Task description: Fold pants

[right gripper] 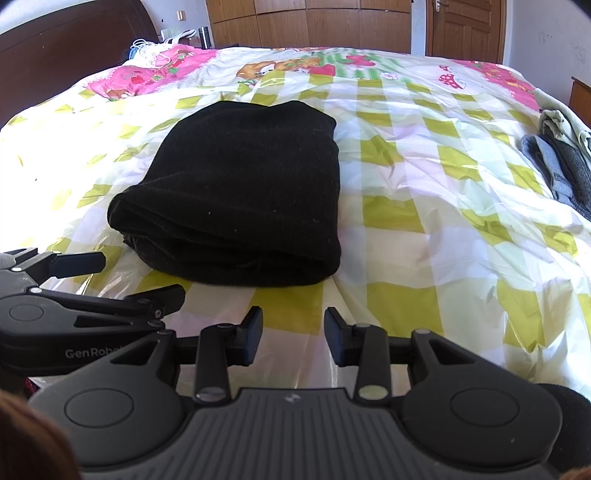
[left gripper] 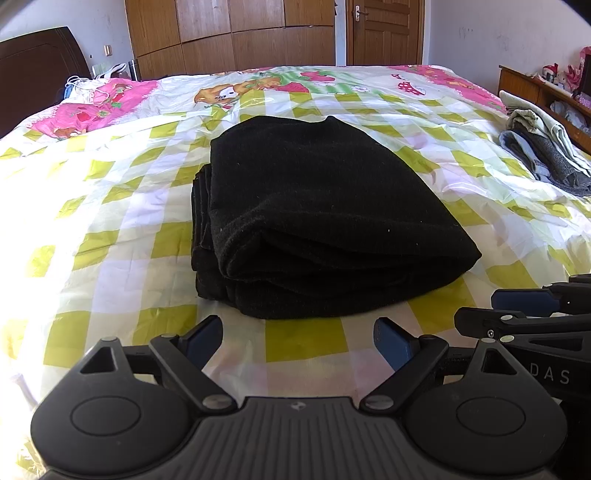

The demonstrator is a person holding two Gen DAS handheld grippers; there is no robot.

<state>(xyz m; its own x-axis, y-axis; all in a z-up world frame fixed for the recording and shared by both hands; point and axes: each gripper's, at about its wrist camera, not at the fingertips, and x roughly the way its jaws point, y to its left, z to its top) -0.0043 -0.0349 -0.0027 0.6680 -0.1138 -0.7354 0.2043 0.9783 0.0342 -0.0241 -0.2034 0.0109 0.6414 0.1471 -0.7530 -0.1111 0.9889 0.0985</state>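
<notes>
The black pants [left gripper: 314,218] lie folded in a thick, several-layer bundle on the checked bedspread [left gripper: 110,229]; they also show in the right wrist view [right gripper: 243,192]. My left gripper [left gripper: 298,341] is open and empty, just short of the bundle's near edge. My right gripper [right gripper: 293,334] is open and empty, a little nearer than the bundle and to its right. In the left wrist view the right gripper [left gripper: 524,310] shows at the right edge. In the right wrist view the left gripper [right gripper: 110,280] shows at the left.
A pile of other folded clothes [left gripper: 546,147] lies at the bed's right edge, also in the right wrist view [right gripper: 561,166]. A dark headboard [left gripper: 37,70] stands at the left, wooden wardrobes [left gripper: 236,33] and a door behind the bed, a wooden shelf [left gripper: 543,88] at the right.
</notes>
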